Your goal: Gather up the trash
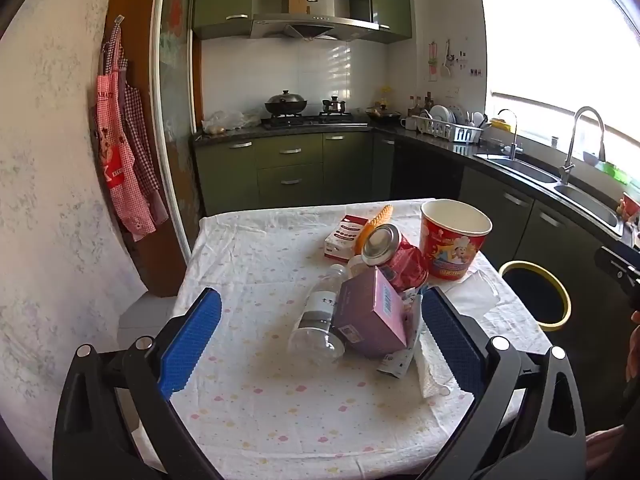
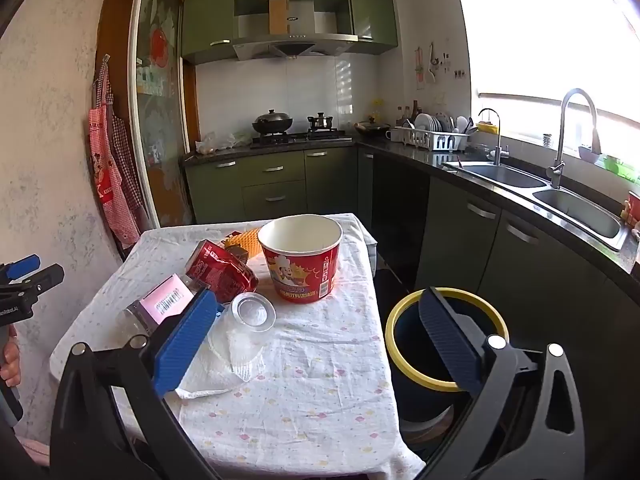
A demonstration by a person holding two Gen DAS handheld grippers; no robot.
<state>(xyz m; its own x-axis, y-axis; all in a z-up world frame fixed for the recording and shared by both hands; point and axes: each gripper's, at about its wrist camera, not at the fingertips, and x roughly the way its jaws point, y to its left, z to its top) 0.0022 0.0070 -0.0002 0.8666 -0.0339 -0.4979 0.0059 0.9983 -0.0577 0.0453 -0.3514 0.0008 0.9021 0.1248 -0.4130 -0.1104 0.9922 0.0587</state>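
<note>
Both grippers hung short of the trash with jaws spread wide and nothing between them. The left gripper (image 1: 320, 336) faced the pink box (image 1: 370, 320), which leaned against a clear plastic bottle (image 1: 320, 320) and a crushed red can (image 1: 394, 258). Behind the pink box stood the red paper bucket (image 1: 454, 238); to its right, off the table (image 1: 240, 400), waited the yellow-rimmed bin (image 1: 536, 296). The right gripper (image 2: 320, 338) hovered nearest an overturned clear cup (image 2: 246, 330) on a paper napkin (image 2: 208, 380). Probably best: take the leaning box first, pads on its flat sides, so the pile would not roll.
</note>
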